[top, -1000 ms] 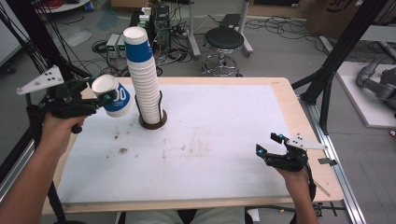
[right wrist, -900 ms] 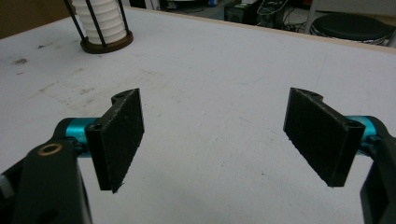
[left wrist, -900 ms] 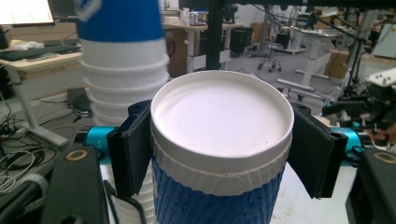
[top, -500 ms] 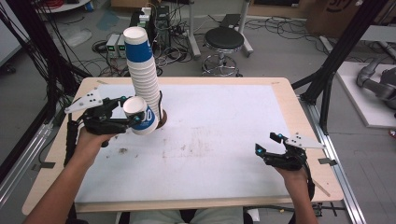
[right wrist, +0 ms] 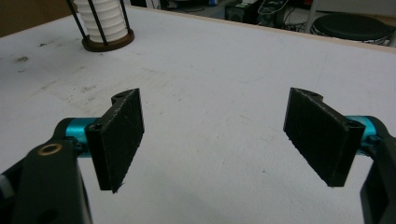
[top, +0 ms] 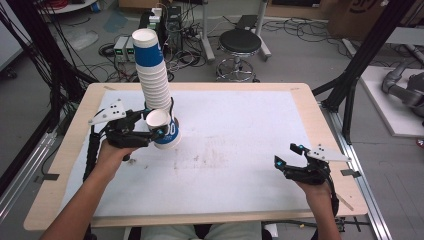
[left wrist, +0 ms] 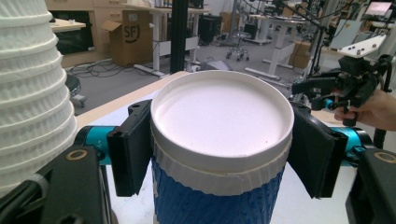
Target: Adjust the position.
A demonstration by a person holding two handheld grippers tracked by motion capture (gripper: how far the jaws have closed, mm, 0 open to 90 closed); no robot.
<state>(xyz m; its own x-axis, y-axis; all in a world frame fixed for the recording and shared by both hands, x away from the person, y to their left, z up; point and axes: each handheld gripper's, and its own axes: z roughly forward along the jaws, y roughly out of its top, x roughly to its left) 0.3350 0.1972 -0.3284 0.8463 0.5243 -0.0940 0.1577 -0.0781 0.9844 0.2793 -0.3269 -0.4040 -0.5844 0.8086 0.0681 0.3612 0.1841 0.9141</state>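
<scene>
White sheeting covers the wooden desk (top: 240, 150), stained near the middle. At its far left a tall stack of cups (top: 152, 70) stands in a dark ring holder (right wrist: 108, 41); blue sleeves show on the top cups, white ribbed walls below. Just in front of the stack, the left tool (top: 159, 131) clamps a blue-sleeved paper cup (top: 165, 129), white mouth tilted toward the person; its sleeve print is unreadable. The right tool (top: 289, 156), jaws spread wide with nothing between them, sits near the desk's right front edge. A cardboard box (left wrist: 132, 37) behind reads "SF".
</scene>
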